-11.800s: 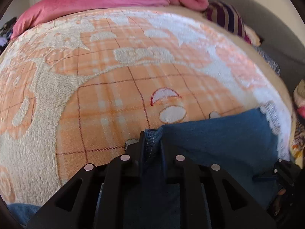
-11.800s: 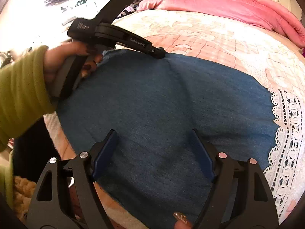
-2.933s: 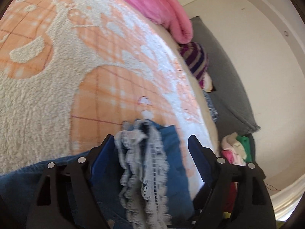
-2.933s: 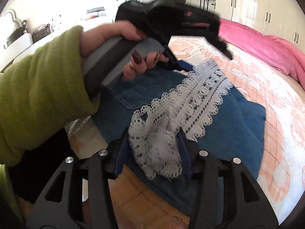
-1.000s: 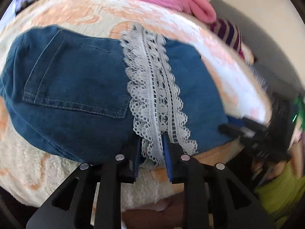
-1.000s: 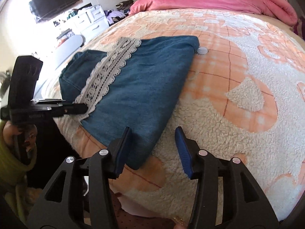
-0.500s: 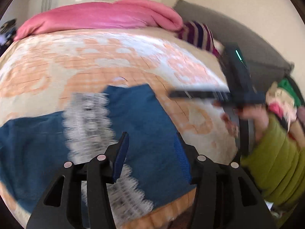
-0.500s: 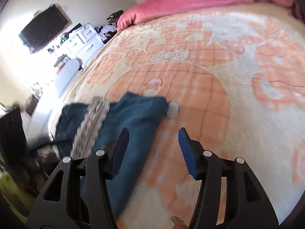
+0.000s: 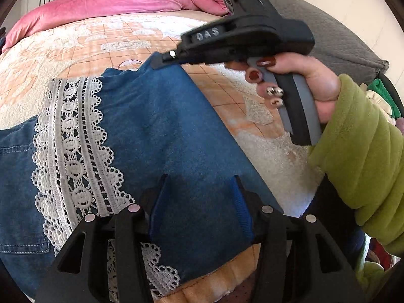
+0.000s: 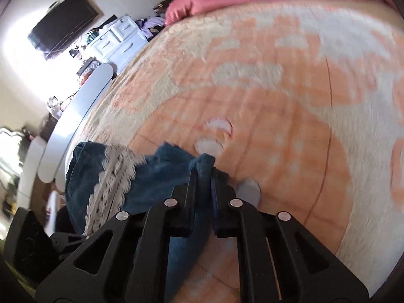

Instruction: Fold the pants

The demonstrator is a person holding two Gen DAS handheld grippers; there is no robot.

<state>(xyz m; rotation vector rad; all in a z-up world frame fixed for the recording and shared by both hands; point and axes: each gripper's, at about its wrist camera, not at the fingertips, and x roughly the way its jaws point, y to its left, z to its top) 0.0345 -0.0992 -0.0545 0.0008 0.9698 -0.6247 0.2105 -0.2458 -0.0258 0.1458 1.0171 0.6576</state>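
Note:
The blue denim pants (image 9: pixel 156 126) lie folded on the bed, with a white lace band (image 9: pixel 73 136) running down the left part. My left gripper (image 9: pixel 199 197) hovers open over the near edge of the denim, the cloth lying flat under its blue pads. My right gripper (image 9: pixel 157 61), held by a hand (image 9: pixel 303 80) in a green sleeve, reaches the far right corner of the pants. In the right wrist view, the right gripper (image 10: pixel 203 174) is shut on a bunched corner of the denim (image 10: pixel 161 174), pinched between its pads.
An orange and cream fleece blanket (image 9: pixel 50 50) covers the bed. A pink duvet (image 9: pixel 113 2) is piled at the head and a grey cushion (image 9: pixel 341 43) lies to the right. Beyond the bed's left side stand white drawers (image 10: pixel 118 43) and a wall TV (image 10: pixel 63 22).
My right gripper swung across to the pants' far corner and shut on it. My left gripper let go of the lace edge, opened, and shifted right over the plain denim.

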